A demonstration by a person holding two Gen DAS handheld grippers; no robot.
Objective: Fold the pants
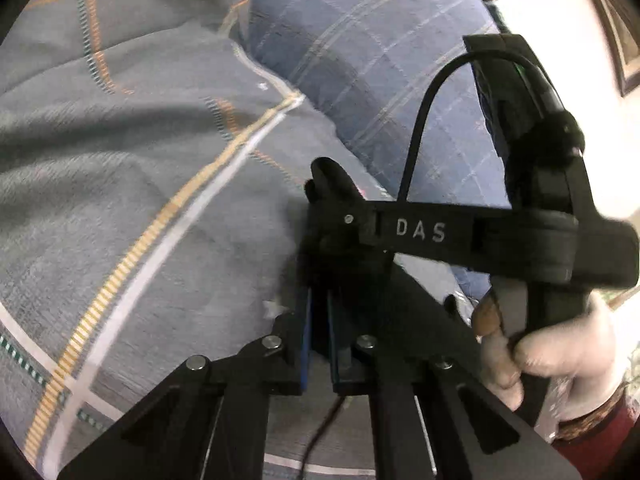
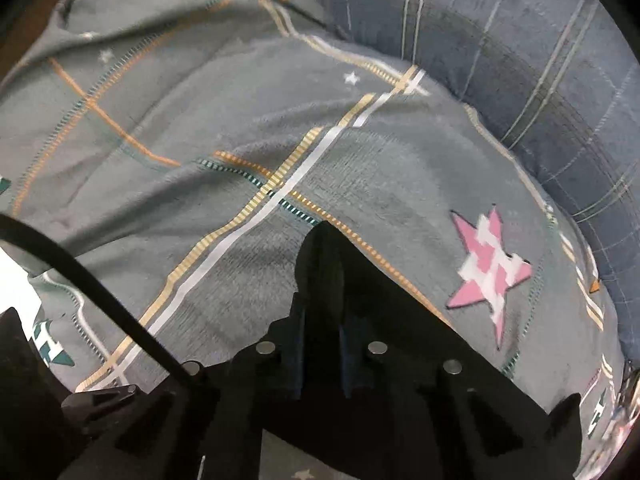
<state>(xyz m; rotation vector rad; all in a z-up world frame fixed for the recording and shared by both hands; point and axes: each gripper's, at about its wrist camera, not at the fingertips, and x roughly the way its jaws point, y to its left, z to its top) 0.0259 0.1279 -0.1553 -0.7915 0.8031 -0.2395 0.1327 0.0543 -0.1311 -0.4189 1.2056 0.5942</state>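
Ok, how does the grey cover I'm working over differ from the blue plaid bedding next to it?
The grey cover carries a broad yellow-and-white band, orange lines and stars, including a pink star; the blue plaid bedding shows only thin pale check lines. The grey cover lies spread out in shallow wrinkles, while the blue plaid bedding bulges up in a rounded roll along its far edge. Both are soft fabric with crossing lines.
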